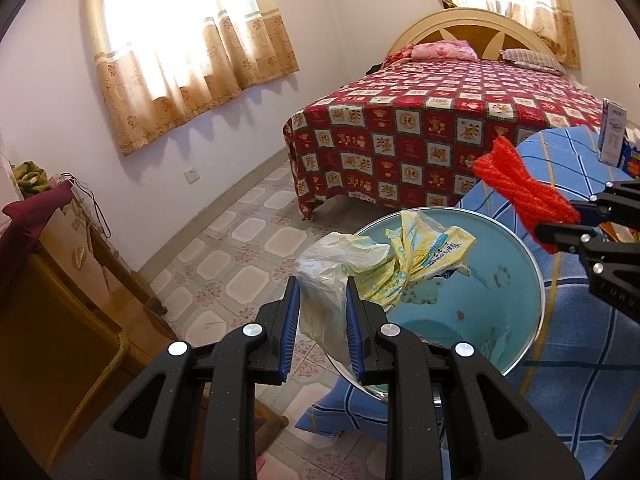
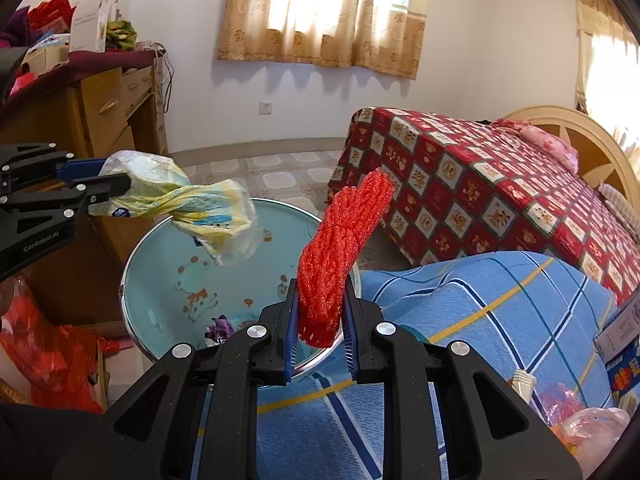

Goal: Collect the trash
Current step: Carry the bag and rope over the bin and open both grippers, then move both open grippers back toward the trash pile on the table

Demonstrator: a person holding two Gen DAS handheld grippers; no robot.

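Observation:
My left gripper (image 1: pixel 322 292) is shut on a crumpled yellow-and-white plastic bag (image 1: pixel 384 264) and holds it over the round light-blue trash bin (image 1: pixel 512 304). The bag also shows in the right wrist view (image 2: pixel 192 208), hanging above the bin (image 2: pixel 168 280). My right gripper (image 2: pixel 320 300) is shut on a bundle of red mesh netting (image 2: pixel 340 248) and holds it just above the bin's near rim. The netting shows at the right of the left wrist view (image 1: pixel 520 188). Some scraps lie at the bin's bottom (image 2: pixel 220 328).
The bin stands beside a surface covered in blue plaid cloth (image 2: pixel 500 312) with boxes and plastic bags (image 2: pixel 592 428) on it. A bed with a red patterned cover (image 1: pixel 420 128) is behind. A wooden cabinet (image 2: pixel 100 120) and a red bag (image 2: pixel 52 356) are left.

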